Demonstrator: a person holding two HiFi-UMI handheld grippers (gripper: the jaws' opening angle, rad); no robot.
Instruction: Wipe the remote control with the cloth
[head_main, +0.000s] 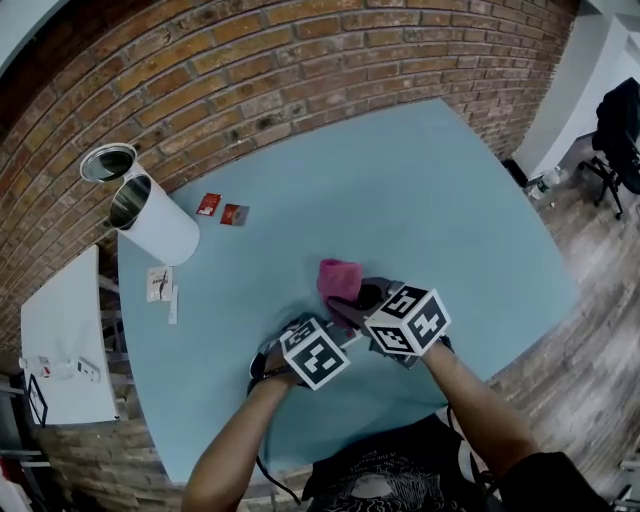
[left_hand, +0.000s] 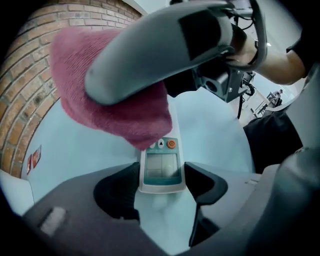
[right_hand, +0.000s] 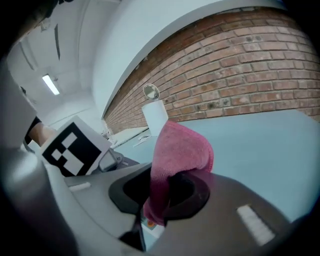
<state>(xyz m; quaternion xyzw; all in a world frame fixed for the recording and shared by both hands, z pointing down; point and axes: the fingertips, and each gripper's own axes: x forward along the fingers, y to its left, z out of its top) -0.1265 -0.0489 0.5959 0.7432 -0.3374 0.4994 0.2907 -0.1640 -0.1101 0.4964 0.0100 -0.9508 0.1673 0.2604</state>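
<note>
- Remote control (left_hand: 161, 170) clamped in left gripper (left_hand: 162, 189) jaws, toward table's (head_main: 430, 190) near edge.
- Right gripper (right_hand: 161, 192) pinches cloth (right_hand: 177, 150) draped over remote's far end.
- White cylinder (head_main: 152, 218) well apart, left.

Your room is evenly lit, and the shadows on the blue table (head_main: 420, 190) are soft and faint. Above the table, a long ceiling lamp (right_hand: 50, 84) glows white in your right gripper view. All three pictures bend at the edges, so the brick wall (head_main: 250, 60) behind the table curves. Both gripper views go dark in the corners, and close above the table the pink cloth (left_hand: 125, 120) looks blurry.
</note>
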